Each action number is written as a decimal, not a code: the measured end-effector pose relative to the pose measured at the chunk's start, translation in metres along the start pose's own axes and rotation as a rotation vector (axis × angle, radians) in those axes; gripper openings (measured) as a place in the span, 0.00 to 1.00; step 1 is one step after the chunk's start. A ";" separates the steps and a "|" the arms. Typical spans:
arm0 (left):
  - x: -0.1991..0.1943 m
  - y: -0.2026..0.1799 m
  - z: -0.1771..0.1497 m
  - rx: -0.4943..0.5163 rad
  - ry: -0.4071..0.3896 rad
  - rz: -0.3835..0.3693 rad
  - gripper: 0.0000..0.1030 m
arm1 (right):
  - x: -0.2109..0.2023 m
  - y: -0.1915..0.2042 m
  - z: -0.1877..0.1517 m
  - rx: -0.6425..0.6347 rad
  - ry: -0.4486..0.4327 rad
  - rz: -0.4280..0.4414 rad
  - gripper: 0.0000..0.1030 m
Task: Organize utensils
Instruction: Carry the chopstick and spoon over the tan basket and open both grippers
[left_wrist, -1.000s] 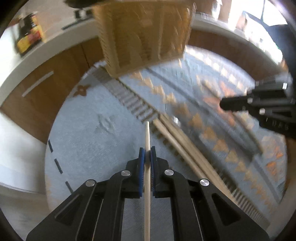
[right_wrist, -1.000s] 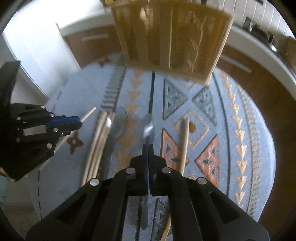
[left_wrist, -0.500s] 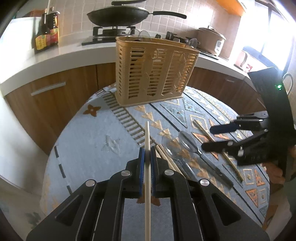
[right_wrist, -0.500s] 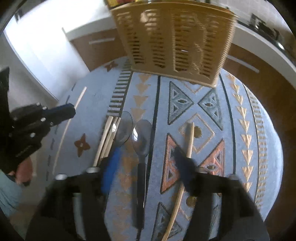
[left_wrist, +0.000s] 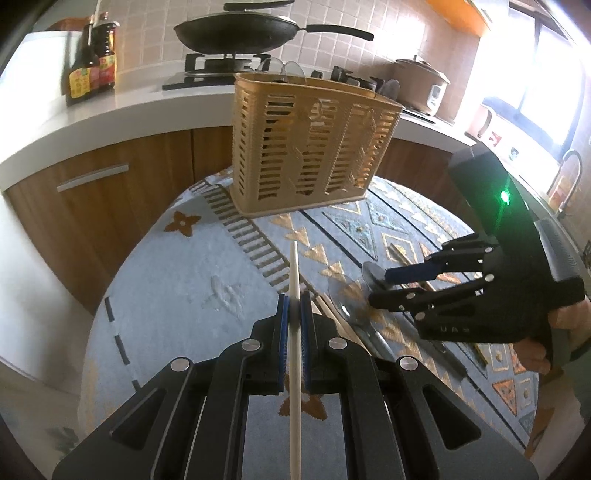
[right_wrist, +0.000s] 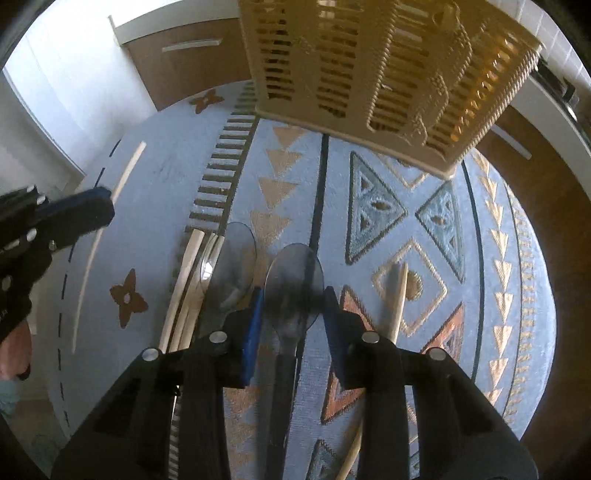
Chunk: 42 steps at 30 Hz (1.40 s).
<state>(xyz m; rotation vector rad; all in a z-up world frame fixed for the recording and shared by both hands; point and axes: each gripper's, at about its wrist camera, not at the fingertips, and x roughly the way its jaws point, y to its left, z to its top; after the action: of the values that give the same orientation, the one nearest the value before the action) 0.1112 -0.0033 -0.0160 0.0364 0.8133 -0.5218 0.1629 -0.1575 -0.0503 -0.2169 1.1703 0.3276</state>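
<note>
My left gripper (left_wrist: 294, 306) is shut on a pale wooden chopstick (left_wrist: 294, 332) and holds it above the patterned cloth, short of the tan slotted utensil basket (left_wrist: 310, 144). My right gripper (right_wrist: 293, 306) is open, its jaws on either side of a clear spoon (right_wrist: 293, 284) with a dark handle that lies on the cloth. A second clear spoon (right_wrist: 232, 258) and several chopsticks (right_wrist: 186, 288) lie left of it. One chopstick (right_wrist: 399, 295) lies to the right. The basket (right_wrist: 388, 70) stands beyond them.
The round table (left_wrist: 166, 266) has a blue patterned cloth. Behind it runs a kitchen counter (left_wrist: 110, 118) with sauce bottles (left_wrist: 92, 55), a wok (left_wrist: 236, 31) on the stove and a rice cooker (left_wrist: 421, 85). The right gripper (left_wrist: 443, 288) shows in the left wrist view.
My right gripper let go of the clear spoon, opened wide, and now straddles it on the cloth. My left gripper lifted and levelled with the chopstick still held.
</note>
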 end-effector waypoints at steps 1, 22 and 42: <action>-0.001 0.001 0.002 -0.006 -0.009 -0.003 0.04 | -0.001 0.001 -0.001 -0.007 -0.005 -0.005 0.28; -0.095 -0.031 0.134 -0.077 -0.694 0.004 0.04 | -0.202 -0.044 0.020 0.152 -0.850 -0.035 0.28; 0.000 -0.047 0.200 -0.153 -0.885 0.113 0.04 | -0.164 -0.124 0.087 0.293 -1.090 -0.240 0.28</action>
<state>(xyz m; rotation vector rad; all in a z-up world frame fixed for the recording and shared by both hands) 0.2270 -0.0898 0.1305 -0.2730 -0.0185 -0.3143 0.2257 -0.2668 0.1345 0.0891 0.0988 0.0253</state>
